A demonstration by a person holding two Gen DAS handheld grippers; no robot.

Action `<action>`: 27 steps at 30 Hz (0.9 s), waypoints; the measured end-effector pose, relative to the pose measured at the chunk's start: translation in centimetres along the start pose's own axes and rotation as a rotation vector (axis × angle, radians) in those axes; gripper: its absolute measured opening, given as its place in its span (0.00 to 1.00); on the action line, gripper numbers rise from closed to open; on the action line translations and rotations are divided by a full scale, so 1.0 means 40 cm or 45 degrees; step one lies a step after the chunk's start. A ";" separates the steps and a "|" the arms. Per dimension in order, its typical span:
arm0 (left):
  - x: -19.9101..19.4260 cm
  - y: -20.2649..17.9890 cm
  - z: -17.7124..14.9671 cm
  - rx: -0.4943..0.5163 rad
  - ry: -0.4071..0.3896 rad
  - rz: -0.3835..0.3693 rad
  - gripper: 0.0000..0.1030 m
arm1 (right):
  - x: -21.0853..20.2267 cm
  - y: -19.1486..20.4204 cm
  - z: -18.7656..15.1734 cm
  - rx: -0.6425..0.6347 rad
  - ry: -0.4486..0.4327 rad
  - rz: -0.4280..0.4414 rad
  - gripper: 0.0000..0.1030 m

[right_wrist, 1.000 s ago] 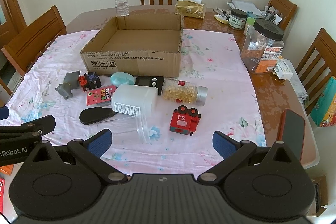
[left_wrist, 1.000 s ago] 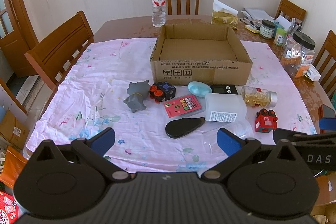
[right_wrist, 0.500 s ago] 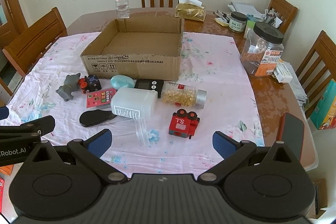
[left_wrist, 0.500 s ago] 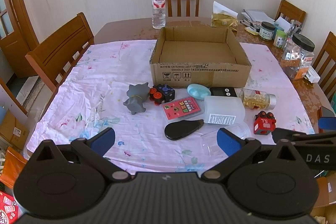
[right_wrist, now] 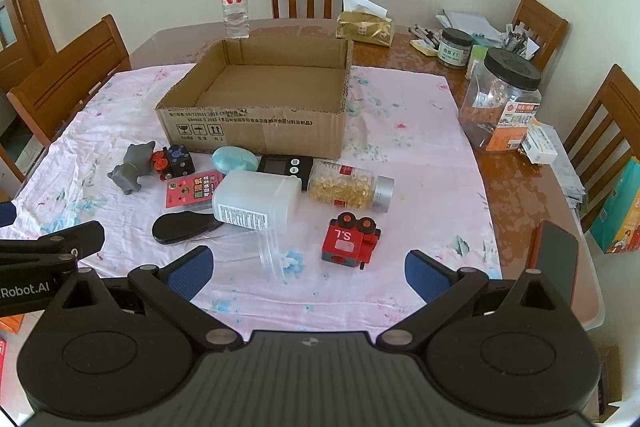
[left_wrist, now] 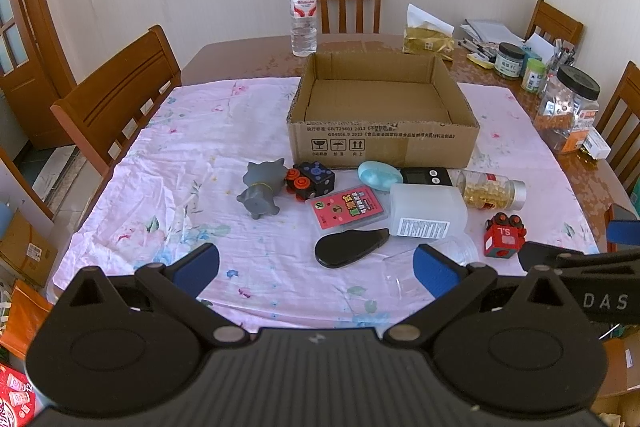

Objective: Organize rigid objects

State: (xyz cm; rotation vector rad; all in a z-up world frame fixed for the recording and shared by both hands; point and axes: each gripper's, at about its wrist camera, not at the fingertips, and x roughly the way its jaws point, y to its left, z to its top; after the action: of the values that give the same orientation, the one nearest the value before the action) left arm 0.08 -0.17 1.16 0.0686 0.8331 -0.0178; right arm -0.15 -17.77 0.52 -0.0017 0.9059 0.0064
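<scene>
An open empty cardboard box [left_wrist: 384, 143] [right_wrist: 256, 131] stands mid-table on a pink cloth. In front of it lie a grey toy animal [left_wrist: 260, 189], a black and red toy block [left_wrist: 310, 181], a teal oval case [left_wrist: 378, 175], a red card pack [left_wrist: 347, 207], a black flat case [left_wrist: 350, 247], a white jar on its side [right_wrist: 256, 201], a capsule bottle [right_wrist: 352, 189] and a red toy train [right_wrist: 351, 241]. My left gripper [left_wrist: 316, 267] and right gripper [right_wrist: 308, 267] are both open and empty, held back above the table's near edge.
A water bottle [left_wrist: 303, 19], a gold tissue pack [right_wrist: 364, 29], jars [right_wrist: 500, 99] and papers stand on the bare table at the back and right. Wooden chairs [left_wrist: 120, 99] surround the table. A phone [right_wrist: 554, 263] lies at the right edge.
Both grippers have drawn back and up a little, so the objects look slightly farther away. Nothing on the table has moved.
</scene>
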 end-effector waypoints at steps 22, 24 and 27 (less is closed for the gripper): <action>0.029 -0.001 0.005 0.047 -0.050 -0.069 1.00 | 0.007 -0.010 0.006 -0.090 -0.074 0.121 1.00; 0.040 0.006 0.003 0.054 -0.056 -0.066 1.00 | 0.017 -0.008 0.003 -0.101 -0.071 0.130 1.00; 0.061 0.020 0.001 0.063 -0.048 -0.070 0.99 | 0.033 -0.006 0.000 -0.095 -0.065 0.138 1.00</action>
State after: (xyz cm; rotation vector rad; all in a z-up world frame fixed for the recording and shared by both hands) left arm 1.79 0.64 -0.58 0.0918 0.7964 -0.0917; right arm 0.66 -18.02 -0.52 -0.0214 0.8532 0.1406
